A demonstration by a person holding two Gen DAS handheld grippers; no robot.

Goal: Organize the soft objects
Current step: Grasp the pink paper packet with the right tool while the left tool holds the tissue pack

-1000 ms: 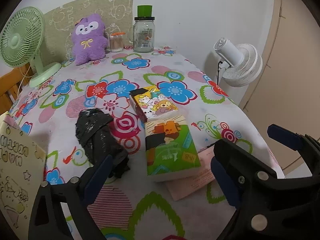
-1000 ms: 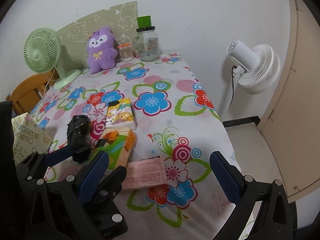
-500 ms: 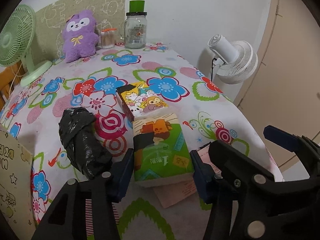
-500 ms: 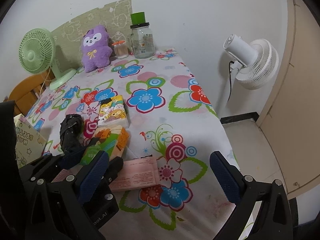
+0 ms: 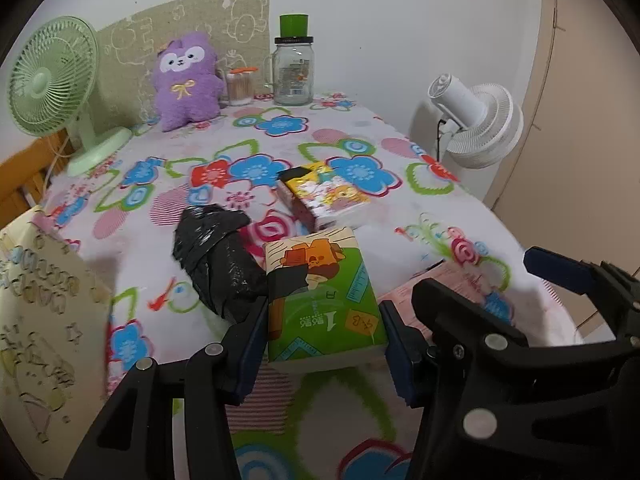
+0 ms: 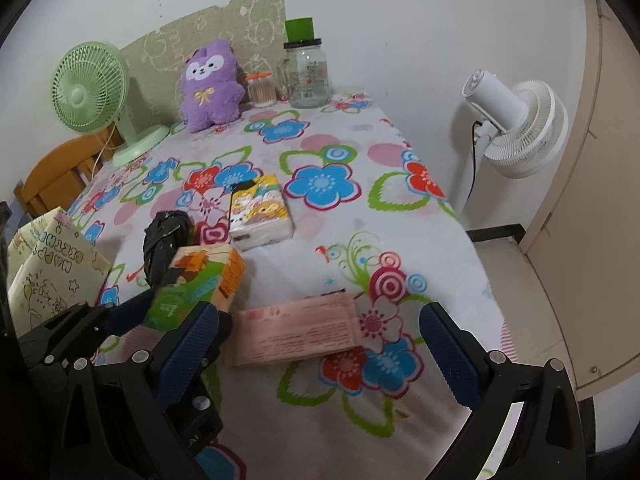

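My left gripper point(image 5: 322, 340) is shut on the green and orange tissue pack point(image 5: 320, 296), its blue pads pressing both sides of the near end; the pack looks raised at its near end in the right wrist view point(image 6: 200, 280). A black plastic bundle point(image 5: 218, 256) lies just left of it. A yellow cartoon tissue pack point(image 5: 324, 196) lies beyond it. A pink flat packet point(image 6: 296, 330) lies in front of my right gripper point(image 6: 316, 352), which is open and empty above the table. A purple plush toy point(image 5: 186, 80) sits at the far edge.
The floral tablecloth point(image 6: 320, 128) covers the table. A green desk fan point(image 5: 48, 84) stands at the far left, a glass jar point(image 5: 294, 76) and toothpick jar point(image 5: 240, 86) at the back. A cream gift bag point(image 5: 44, 320) stands at near left. A white floor fan point(image 6: 516, 128) stands beyond the right edge.
My left gripper moved right and forward onto the green tissue pack and closed on its sides. The right gripper stayed open and barely moved.
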